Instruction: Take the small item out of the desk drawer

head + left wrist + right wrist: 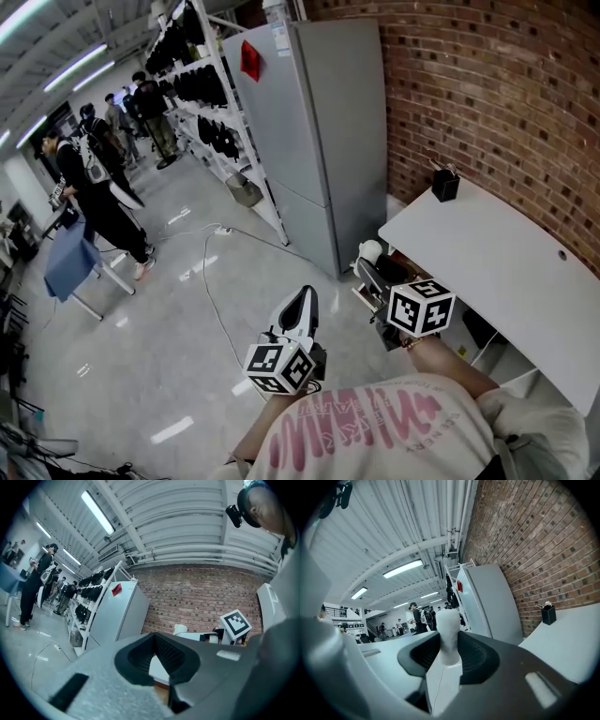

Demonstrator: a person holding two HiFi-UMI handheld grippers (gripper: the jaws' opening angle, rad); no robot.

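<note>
A small white item with a rounded top [448, 632] stands between the jaws of my right gripper [448, 644], which is shut on it. In the head view this gripper [372, 265] holds the white item [371, 250] in the air beside the left edge of the white desk [506, 262]. What lies under that desk edge is mostly hidden behind the gripper. My left gripper [304, 302] hangs over the floor to the left of the desk. Its jaws [155, 638] meet at the tips with nothing in them.
A tall grey refrigerator [319, 131] stands against the brick wall [487, 84] behind the desk. A black pen holder [444, 184] sits on the desk's far corner. Shelves of dark goods [202, 94], several people [94, 187] and a floor cable [216, 281] lie to the left.
</note>
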